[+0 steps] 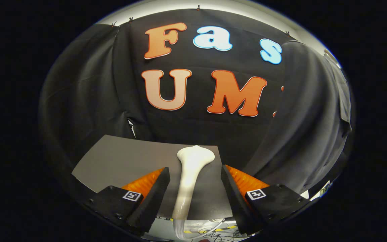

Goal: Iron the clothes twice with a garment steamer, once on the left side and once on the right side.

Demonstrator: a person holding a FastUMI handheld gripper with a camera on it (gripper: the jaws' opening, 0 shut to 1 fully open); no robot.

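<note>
A white garment steamer (193,158) lies on a grey table top (126,161), its slim handle running back toward me and its wider head at the far end. My gripper (195,170) is open. One finger stands on each side of the handle, with a gap between each pad and the handle. A dark grey garment (314,117) hangs in folds at the right, in front of the booth's black wall and beyond the right finger.
The table's far edge meets the black cloth wall (186,127) just past the steamer's head. Below the near table edge, cables (213,230) and yellow-black floor tape show between the fingers.
</note>
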